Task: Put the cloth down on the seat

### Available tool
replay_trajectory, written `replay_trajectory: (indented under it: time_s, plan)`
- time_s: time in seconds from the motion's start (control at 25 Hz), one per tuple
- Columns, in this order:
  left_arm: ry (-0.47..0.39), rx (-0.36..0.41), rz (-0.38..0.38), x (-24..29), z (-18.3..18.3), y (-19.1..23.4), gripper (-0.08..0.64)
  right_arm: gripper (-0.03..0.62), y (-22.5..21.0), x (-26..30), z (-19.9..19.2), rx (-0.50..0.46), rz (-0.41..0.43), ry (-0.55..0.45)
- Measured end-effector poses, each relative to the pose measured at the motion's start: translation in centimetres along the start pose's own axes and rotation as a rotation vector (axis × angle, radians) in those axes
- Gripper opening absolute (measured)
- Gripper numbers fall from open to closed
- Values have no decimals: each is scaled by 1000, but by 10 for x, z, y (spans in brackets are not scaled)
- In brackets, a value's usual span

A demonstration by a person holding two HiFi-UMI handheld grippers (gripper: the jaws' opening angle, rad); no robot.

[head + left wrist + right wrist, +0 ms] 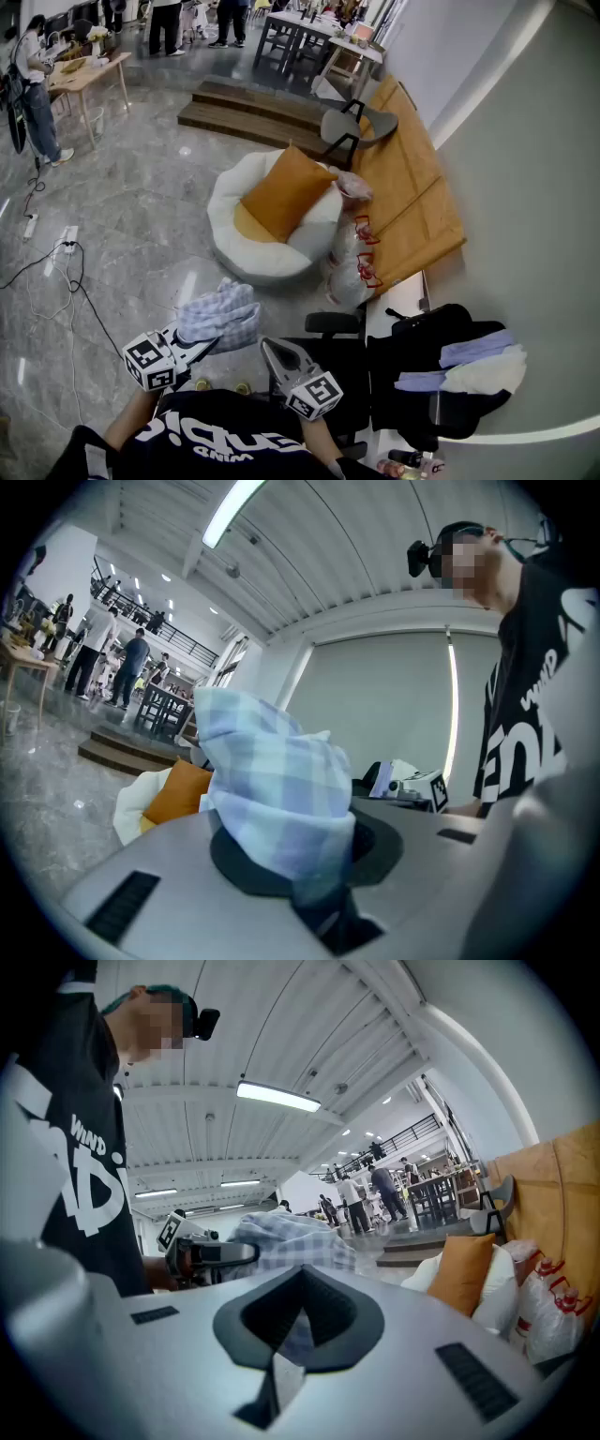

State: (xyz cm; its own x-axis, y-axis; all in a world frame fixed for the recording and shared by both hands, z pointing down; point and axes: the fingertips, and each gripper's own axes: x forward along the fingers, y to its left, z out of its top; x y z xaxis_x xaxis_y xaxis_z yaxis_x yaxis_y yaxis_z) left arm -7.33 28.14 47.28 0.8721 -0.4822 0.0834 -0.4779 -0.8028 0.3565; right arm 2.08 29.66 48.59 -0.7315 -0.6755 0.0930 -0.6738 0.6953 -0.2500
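Pinching the cloth (221, 314), left hand-held gripper (195, 347); orange cushion (281, 192) lies in seat (232, 255).

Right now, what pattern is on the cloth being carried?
The cloth has pale blue-and-white checks, clearest in the left gripper view.

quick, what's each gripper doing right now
Left gripper: closed on the blue-and-white checked cloth.
Right gripper: closed, nothing between its fingers.
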Motion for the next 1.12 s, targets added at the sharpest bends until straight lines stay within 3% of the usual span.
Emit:
replay_trajectory:
  time_s: [0.36, 0.56, 1.12]
  plan:
    - [6, 1, -5, 1, 0, 0, 77, 18, 0, 1, -1, 0, 3, -2]
    - [11, 3, -2, -6, -2, 3, 77, 20, 4, 3, 7, 20, 20, -67]
    - [20, 8, -36, -48, -3, 28, 78, 20, 16, 21, 0, 15, -118, -87]
